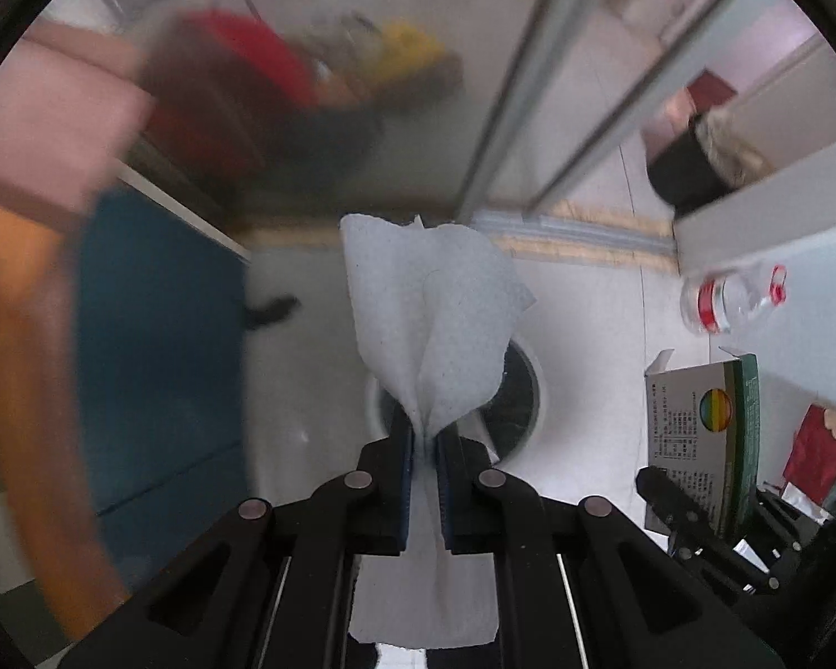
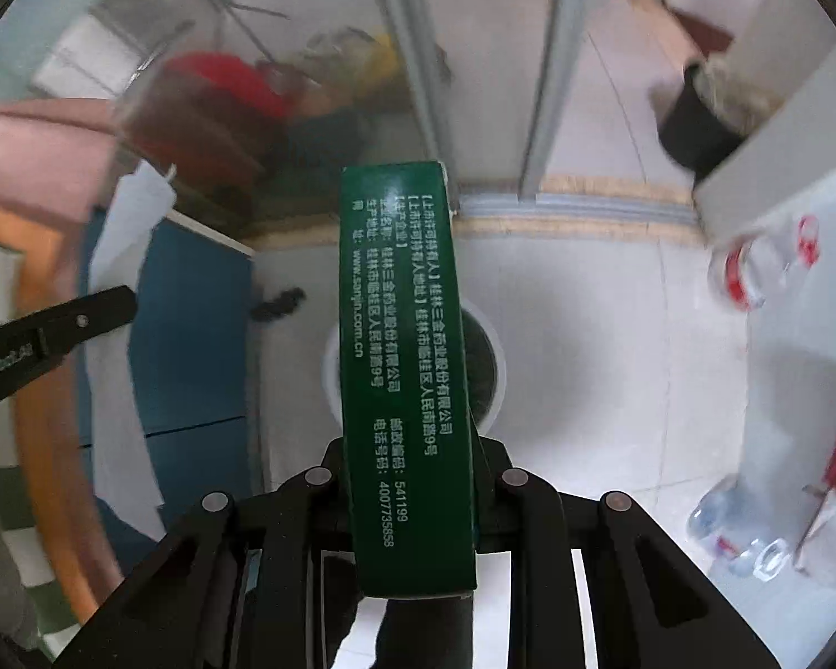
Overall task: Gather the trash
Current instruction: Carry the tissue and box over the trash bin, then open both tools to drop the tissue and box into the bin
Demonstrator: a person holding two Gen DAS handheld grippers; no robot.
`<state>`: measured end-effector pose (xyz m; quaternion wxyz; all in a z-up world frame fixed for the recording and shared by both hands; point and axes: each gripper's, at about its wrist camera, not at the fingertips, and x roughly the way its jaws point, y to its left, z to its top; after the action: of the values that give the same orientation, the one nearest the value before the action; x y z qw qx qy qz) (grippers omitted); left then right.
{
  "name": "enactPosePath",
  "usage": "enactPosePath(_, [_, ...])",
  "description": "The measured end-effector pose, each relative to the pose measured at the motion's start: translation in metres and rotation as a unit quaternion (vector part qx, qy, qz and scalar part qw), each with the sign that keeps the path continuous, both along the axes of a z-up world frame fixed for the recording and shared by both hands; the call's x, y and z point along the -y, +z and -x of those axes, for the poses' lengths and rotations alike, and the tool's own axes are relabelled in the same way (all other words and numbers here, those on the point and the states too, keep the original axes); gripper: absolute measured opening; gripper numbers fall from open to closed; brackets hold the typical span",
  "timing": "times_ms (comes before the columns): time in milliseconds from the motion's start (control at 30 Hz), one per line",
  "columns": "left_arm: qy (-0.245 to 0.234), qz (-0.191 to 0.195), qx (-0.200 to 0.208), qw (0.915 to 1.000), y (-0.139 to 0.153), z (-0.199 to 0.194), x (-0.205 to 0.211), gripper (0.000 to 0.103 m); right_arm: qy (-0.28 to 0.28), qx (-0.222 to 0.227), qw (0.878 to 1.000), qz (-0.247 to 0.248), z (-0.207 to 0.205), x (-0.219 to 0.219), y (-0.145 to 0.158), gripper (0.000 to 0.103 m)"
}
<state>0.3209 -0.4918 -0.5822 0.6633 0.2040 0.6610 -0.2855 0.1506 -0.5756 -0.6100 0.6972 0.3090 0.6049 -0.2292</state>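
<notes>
A: What's at the far left?

B: Blurred shapes only: something pink and orange, then a blue panel [image 1: 161,345]. I cannot tell what they are.

A: And the left hand-held gripper [image 1: 424,449]?

B: Clenched on a white tissue [image 1: 434,323]. The sheet is pinched at its waist between the two fingers [image 1: 404,479], fans out above them and trails back between the arms.

A: What lies beyond it?

B: A round bin [image 1: 521,390] with a white rim and a dark inside, standing on the pale tiled floor [image 1: 591,334], partly hidden by the tissue.

A: Further right?

B: The green box [image 1: 696,435], held up in the air, with the right hand-held gripper's black frame under it. Above that, a clear bottle [image 1: 730,295] with a red label lies on its side on the table [image 1: 808,345].

A: The right wrist view?

B: At its left edge the tissue [image 2: 131,223] and one finger of the left hand-held gripper show, blurred. In the middle the right hand-held gripper [image 2: 412,457] grasps the box [image 2: 401,345], narrow green side with white print facing the camera. The bin [image 2: 485,368] sits behind it, mostly covered. To the right, the bottle [image 2: 752,267] on the table [image 2: 797,334], smeared by blur.
</notes>
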Motion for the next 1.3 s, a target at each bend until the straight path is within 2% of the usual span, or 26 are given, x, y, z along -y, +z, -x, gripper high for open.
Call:
enactPosePath(67, [-0.004,-0.007,-0.024,0.9997,-0.043,0.002,0.009,0.005,-0.009,-0.005,1.0,-0.022,0.006,0.008,-0.048,0.025])
enactPosePath(200, [-0.004,-0.018,-0.082,0.9965,-0.128,0.007,0.02,0.005,-0.011,-0.016,0.999,-0.05,0.007,0.012,-0.117,0.025])
enactPosePath(300, [-0.005,-0.03,-0.107,0.9938,-0.171,0.014,0.027,0.005,-0.014,-0.028,0.997,-0.069,0.008,0.012,-0.169,0.025])
enactPosePath(433, [-0.015,-0.044,-0.119,0.9918,-0.208,0.025,0.033,0.005,-0.019,-0.037,0.996,-0.083,0.011,0.011,-0.208,0.025])
enactPosePath(600, [-0.022,-0.051,-0.123,0.9908,-0.226,0.028,0.036,0.006,-0.019,-0.042,0.995,-0.088,0.013,0.005,-0.227,0.025])
enactPosePath(767, [-0.032,-0.049,-0.113,0.9919,-0.223,0.03,0.032,0.008,-0.018,-0.05,0.994,-0.094,0.013,0.003,-0.237,0.026])
enactPosePath(833, [-0.036,-0.047,-0.109,0.9922,-0.222,0.031,0.03,0.013,-0.021,-0.056,0.994,-0.096,0.015,0.004,-0.239,0.026])
enactPosePath(867, [-0.038,-0.051,-0.103,0.9926,-0.22,0.031,0.029,0.025,-0.021,-0.06,0.993,-0.097,0.015,0.002,-0.238,0.028])
enactPosePath(900, [-0.035,-0.054,-0.088,0.994,-0.218,0.032,0.028,0.052,-0.022,-0.063,0.993,-0.097,0.016,0.002,-0.239,0.041])
enactPosePath(933, [-0.035,-0.052,-0.08,0.9948,-0.214,0.031,0.025,0.068,-0.023,-0.064,0.993,-0.096,0.016,0.002,-0.236,0.051])
enactPosePath(967, [-0.033,-0.048,-0.072,0.9957,-0.21,0.031,0.023,0.093,-0.024,-0.064,0.993,-0.094,0.015,0.003,-0.235,0.066])
enactPosePath(1000, [-0.03,-0.045,-0.068,0.9962,-0.206,0.029,0.02,0.097,-0.025,-0.063,0.994,-0.088,0.016,0.002,-0.231,0.072])
enactPosePath(1033, [-0.027,-0.043,-0.065,0.9966,-0.202,0.028,0.016,0.097,-0.024,-0.064,0.994,-0.084,0.017,0.001,-0.227,0.075])
enactPosePath(1100, [-0.017,-0.044,-0.064,0.9969,-0.198,0.025,0.01,0.097,-0.025,-0.063,0.995,-0.078,0.018,0.0,-0.22,0.093])
enactPosePath(1200, [0.002,-0.034,-0.074,0.9967,-0.191,0.021,0.001,0.098,-0.028,-0.061,0.995,-0.07,0.02,-0.002,-0.209,0.103])
enactPosePath(1300, [0.008,-0.03,-0.06,0.9977,-0.177,0.022,-0.007,0.098,-0.032,-0.059,0.996,-0.059,0.022,-0.004,-0.195,0.103])
